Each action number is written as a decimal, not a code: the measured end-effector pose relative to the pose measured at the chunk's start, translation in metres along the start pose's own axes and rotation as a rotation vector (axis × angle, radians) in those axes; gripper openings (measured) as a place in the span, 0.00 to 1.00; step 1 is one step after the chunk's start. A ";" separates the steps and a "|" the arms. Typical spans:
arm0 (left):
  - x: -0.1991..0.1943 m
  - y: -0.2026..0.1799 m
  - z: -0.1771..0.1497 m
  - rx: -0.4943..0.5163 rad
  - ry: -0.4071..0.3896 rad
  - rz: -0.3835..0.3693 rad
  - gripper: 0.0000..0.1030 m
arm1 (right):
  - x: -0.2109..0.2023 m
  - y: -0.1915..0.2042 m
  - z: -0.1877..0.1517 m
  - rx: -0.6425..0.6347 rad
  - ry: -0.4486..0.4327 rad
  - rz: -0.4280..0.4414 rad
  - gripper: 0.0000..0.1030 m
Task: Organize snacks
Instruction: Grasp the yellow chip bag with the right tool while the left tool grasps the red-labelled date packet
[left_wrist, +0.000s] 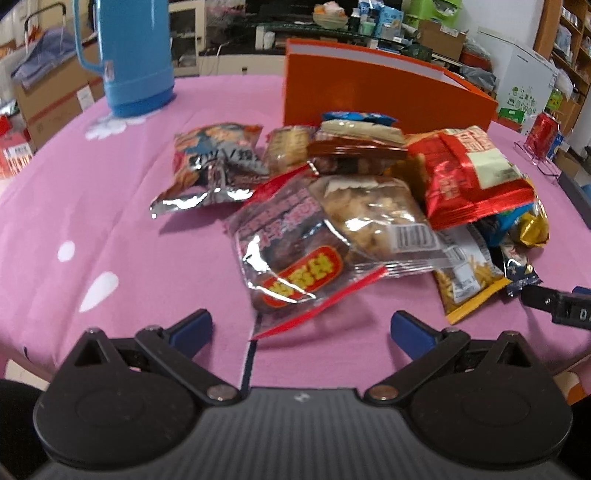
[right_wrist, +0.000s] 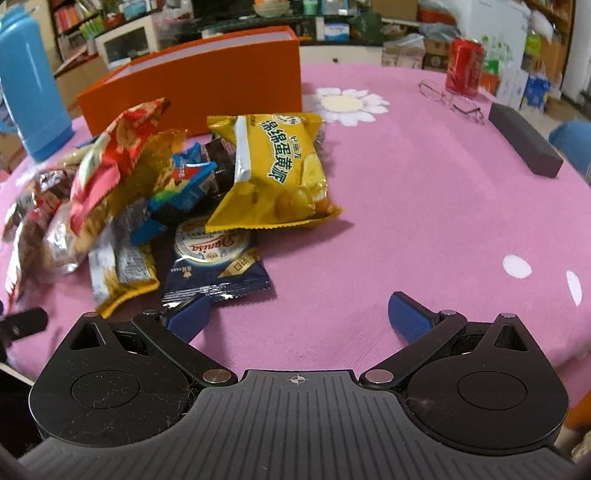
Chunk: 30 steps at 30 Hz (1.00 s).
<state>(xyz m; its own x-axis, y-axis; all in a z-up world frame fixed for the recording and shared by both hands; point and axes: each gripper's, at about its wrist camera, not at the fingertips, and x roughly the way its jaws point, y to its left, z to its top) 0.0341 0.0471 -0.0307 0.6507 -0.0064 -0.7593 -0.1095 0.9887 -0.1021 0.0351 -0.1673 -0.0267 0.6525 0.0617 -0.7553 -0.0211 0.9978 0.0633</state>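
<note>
My left gripper (left_wrist: 301, 326) spread wide, empty; snack pile (left_wrist: 332, 206) at 12 o'clock; my right gripper (right_wrist: 299, 312) wide, empty; orange box (right_wrist: 207, 81) at 11 o'clock.

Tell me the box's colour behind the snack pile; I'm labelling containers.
The box is orange outside with a pale inner wall, clearest in the right wrist view.

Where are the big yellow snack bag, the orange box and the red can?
Big yellow crinkly snack bag (right_wrist: 275, 170): right wrist view, on its printed front.
Orange cardboard box (left_wrist: 369, 98): left wrist view, on its front wall.
Red metal drink can (right_wrist: 464, 66): right wrist view, on its side.
</note>
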 end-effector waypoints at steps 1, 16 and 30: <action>0.000 0.002 0.001 -0.006 -0.006 -0.007 0.99 | -0.001 -0.001 -0.002 0.000 -0.012 0.002 0.91; 0.013 0.011 0.040 -0.047 -0.113 -0.015 0.99 | -0.015 0.062 0.092 -0.194 -0.238 0.175 0.90; 0.041 0.012 0.051 -0.055 -0.091 -0.009 1.00 | 0.053 0.005 0.102 0.010 -0.075 0.276 0.90</action>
<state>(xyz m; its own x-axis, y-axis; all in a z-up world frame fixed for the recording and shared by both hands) 0.0974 0.0663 -0.0304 0.7169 0.0006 -0.6972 -0.1429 0.9789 -0.1462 0.1473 -0.1619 0.0000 0.6772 0.3287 -0.6583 -0.1986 0.9431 0.2666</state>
